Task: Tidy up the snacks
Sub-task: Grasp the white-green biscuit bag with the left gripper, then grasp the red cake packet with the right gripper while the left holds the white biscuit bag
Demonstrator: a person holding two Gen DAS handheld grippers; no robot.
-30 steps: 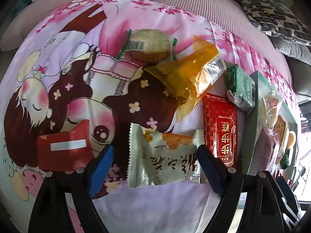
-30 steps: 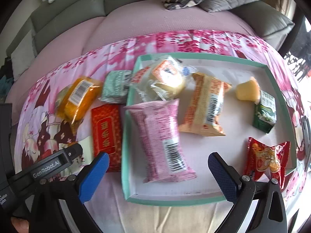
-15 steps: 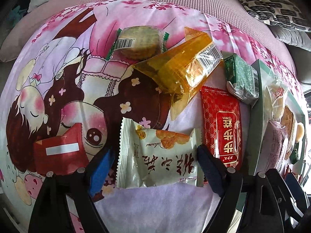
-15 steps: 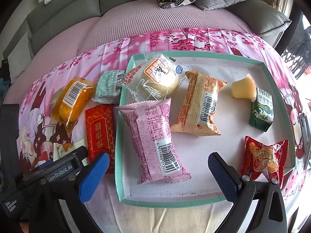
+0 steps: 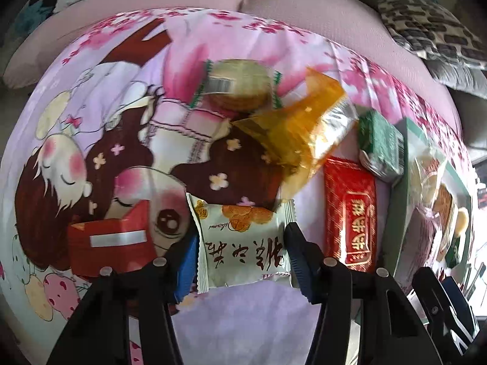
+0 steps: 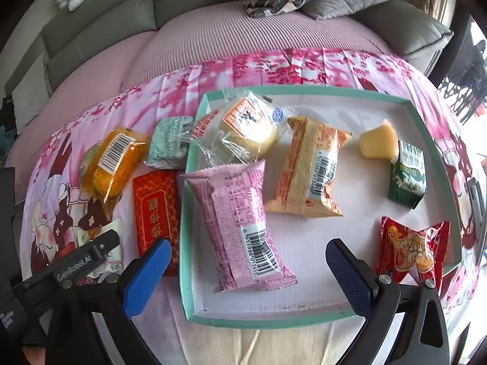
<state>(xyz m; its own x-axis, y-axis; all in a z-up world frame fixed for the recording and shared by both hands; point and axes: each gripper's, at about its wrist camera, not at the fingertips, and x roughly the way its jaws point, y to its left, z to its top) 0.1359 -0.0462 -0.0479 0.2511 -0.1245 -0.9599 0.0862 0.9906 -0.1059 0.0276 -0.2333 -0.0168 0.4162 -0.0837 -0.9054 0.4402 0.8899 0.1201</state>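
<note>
**White wrapper pinched on the left, tray waiting on the right**

White plastic, crinkled and printed with dark characters: the white snack packet (image 5: 242, 243) sits squeezed between the blue pads (image 5: 186, 266) of the left gripper (image 5: 240, 257), whose jaws press both its side edges on the pink cartoon-print cloth (image 5: 100, 140). Only the left wrist view shows this grip; the right wrist view catches just a corner of that packet (image 6: 114, 240) behind the left tool's black body at 8 o'clock.

From the held packet, a flat red foil packet (image 5: 350, 213) lies at 3 o'clock, an orange translucent pouch (image 5: 298, 133) at 1 o'clock, a round biscuit in clear wrap (image 5: 239, 86) at 12 o'clock, and a red carton (image 5: 109, 245) at 9 o'clock.

The right wrist view alone lays out the teal-rimmed white tray (image 6: 304, 321): a pink wrapped cake (image 6: 240, 228), a beige-and-orange wrapped bar (image 6: 310, 170), a clear-wrapped bun (image 6: 246, 129), a yellow jelly cup (image 6: 379, 143), a dark green box (image 6: 408, 178) and a red candy bag (image 6: 412, 251). The right gripper (image 6: 248, 269) hangs over the tray's near edge, jaws spread wide and holding nothing.
</note>
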